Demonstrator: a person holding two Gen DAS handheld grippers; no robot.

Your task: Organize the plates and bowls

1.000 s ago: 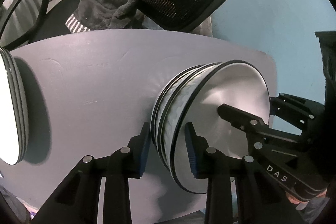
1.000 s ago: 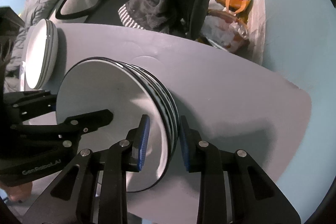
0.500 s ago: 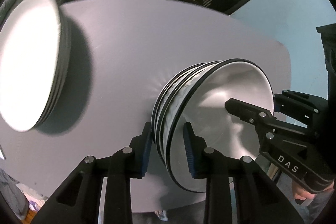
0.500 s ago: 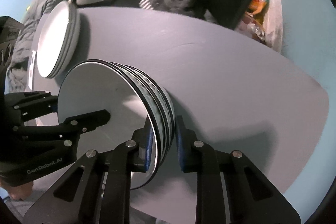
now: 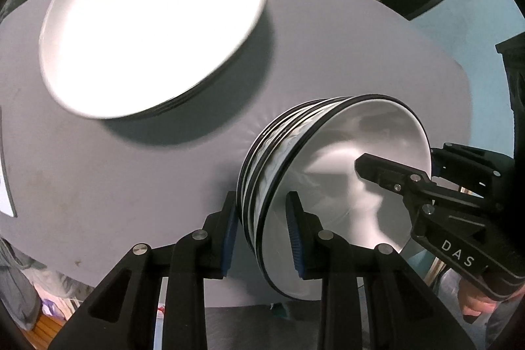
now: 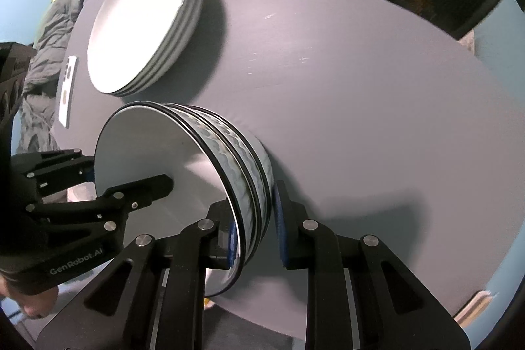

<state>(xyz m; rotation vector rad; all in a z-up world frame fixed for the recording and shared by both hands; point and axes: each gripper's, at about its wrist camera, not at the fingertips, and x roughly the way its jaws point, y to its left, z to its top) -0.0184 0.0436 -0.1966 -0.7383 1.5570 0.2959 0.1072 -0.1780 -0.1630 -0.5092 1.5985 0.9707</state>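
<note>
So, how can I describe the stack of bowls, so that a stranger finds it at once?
On the round grey table there are two white stacks. The stack of bowls with black rims and wavy grey-blue sides is the one clamped at opposite rims by the left gripper and right gripper. The flatter stack of plain white plates beside it stands untouched.

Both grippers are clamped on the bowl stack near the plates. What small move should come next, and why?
Probably carry the bowl stack a little further toward the plate stack, then lower it. The left gripper and right gripper each pinch opposite sides of the rims, and the bowls appear to hang over the grey table near its front edge, beside the plates, not yet set down.
</note>
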